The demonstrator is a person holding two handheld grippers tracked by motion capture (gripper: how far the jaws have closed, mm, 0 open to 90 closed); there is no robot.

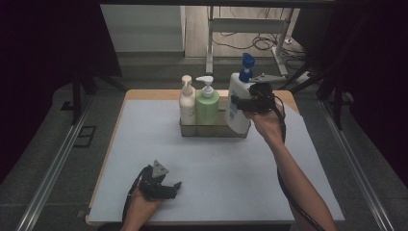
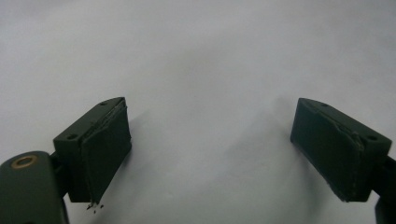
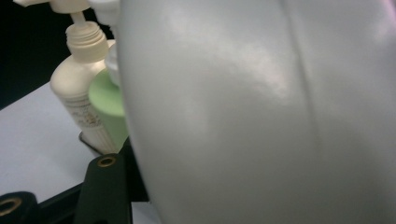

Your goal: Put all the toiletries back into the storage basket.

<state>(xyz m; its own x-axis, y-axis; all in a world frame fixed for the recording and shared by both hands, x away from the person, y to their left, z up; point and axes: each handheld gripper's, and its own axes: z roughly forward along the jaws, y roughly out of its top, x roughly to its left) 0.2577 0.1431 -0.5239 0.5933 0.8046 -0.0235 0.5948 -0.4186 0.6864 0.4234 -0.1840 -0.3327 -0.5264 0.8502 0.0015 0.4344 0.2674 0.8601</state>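
- Because the white bottle with the blue pump (image 1: 239,103) is tall and top-heavy, we grip it at mid-body with the right gripper (image 1: 257,98), fingers clamped on its flank, so it stays upright as it goes in at the right end of the clear tray (image 1: 192,131).
- The white bottle sits at the far right of the tabletop (image 1: 144,144), its base at the tray's right end; we cannot tell whether it already rests on the tray floor or hangs just above it.
- The cream pump bottle (image 1: 187,103) and the green pump bottle (image 1: 207,106) stand upright side by side in the left part of the tray, touching or nearly so, which leaves the right end as the slot for the third bottle.
- We keep the left gripper (image 1: 161,185) resting low on the near left tabletop, well apart from the tray, since it has no part in this step; its fingers (image 2: 100,149) stand wide apart with nothing between them.
- The high view gives us the whole layout: the tray, the row of three bottles and both hands.
- The right gripper view brings us the white bottle's smooth flank (image 3: 261,112) up close, with the cream bottle (image 3: 77,98) and green bottle (image 3: 109,105) beyond it to the left.
- The left gripper view settles what the high view leaves small, namely bare tabletop (image 2: 210,70) between the open fingers.
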